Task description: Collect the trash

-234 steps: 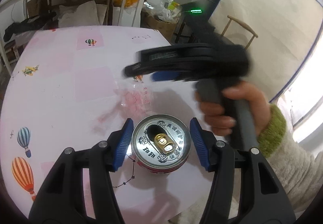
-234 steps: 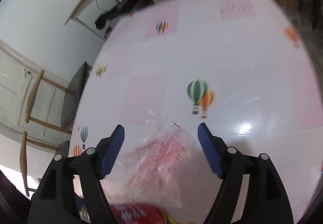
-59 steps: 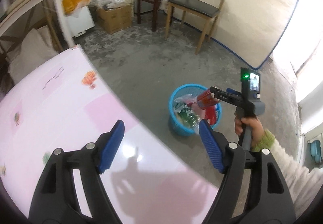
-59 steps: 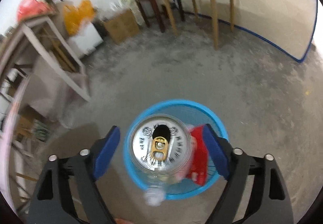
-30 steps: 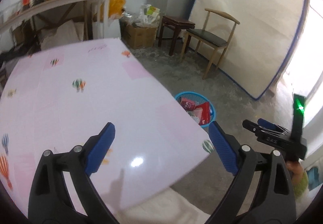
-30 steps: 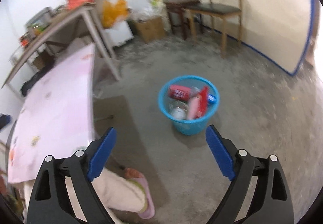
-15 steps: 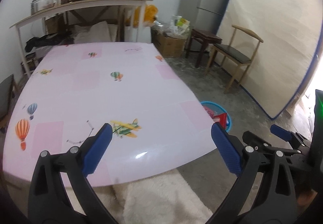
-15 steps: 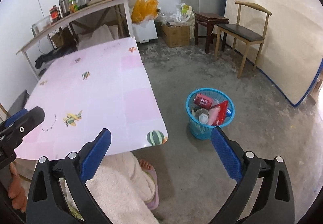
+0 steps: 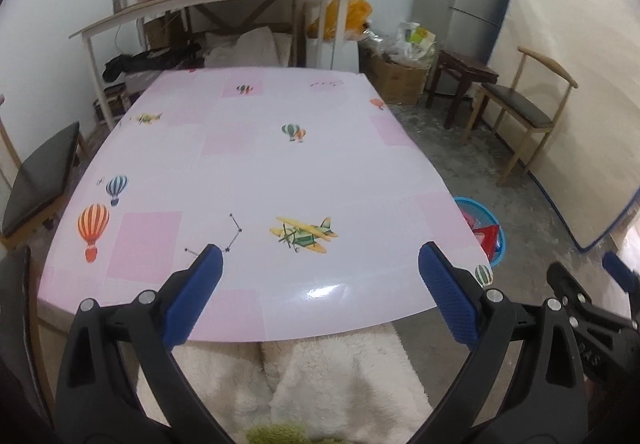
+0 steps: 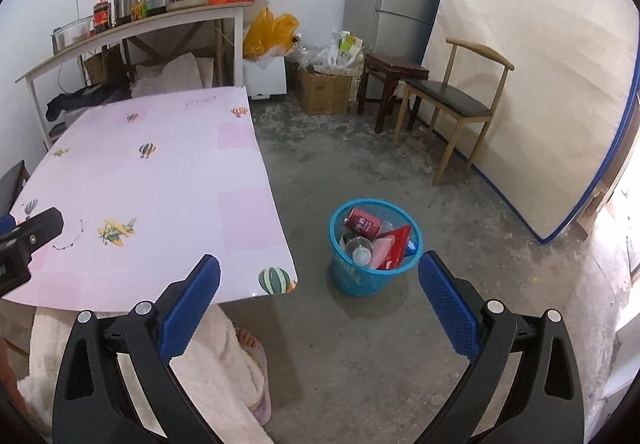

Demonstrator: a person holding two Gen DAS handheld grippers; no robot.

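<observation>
Beside the desk point(image 10: 160, 180), we judged the binned can point(image 10: 363, 222) light and dentable, best pinched mid-body; both grippers' fingers point(image 10: 188, 302) gaped empty.

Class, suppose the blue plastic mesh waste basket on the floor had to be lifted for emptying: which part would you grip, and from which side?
Grip the top rim of the blue plastic mesh waste basket, coming from above, one finger inside and one outside. It stands upright and its body looks too wide to span. Choose the rim section nearest the wooden chair, probably: the red can and red packet crowd other edges.
</observation>
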